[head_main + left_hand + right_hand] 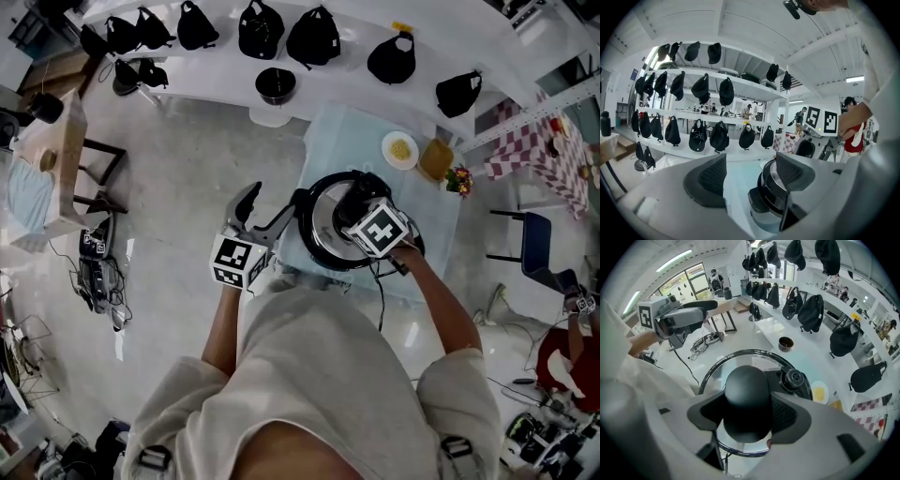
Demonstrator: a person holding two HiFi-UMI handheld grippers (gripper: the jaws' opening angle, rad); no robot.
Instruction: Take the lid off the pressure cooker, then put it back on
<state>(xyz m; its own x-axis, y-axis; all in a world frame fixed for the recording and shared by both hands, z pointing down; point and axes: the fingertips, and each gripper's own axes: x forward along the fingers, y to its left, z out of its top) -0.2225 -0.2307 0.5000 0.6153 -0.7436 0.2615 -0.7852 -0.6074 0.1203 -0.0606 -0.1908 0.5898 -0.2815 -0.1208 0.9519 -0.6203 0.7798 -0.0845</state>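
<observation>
The pressure cooker [323, 230] stands on a pale blue table [337, 131], with its glass lid [710, 373] on top. My right gripper [361, 202] points steeply down over the lid, and in the right gripper view its [747, 416] pads press both sides of the lid's black knob [745, 390]. A black valve [793, 378] sits beside the knob. My left gripper [265, 208] hangs level at the cooker's left side. In the left gripper view it [750, 176] is open, and the cooker's side handle [761, 199] lies between the jaws, close to the right one.
A plate of yellow food [400, 150], a yellow item [436, 159] and flowers [459, 180] stand at the table's far right. A black bowl [275, 84] and several black caps sit on the white shelf behind. A blue chair [539, 246] is at right.
</observation>
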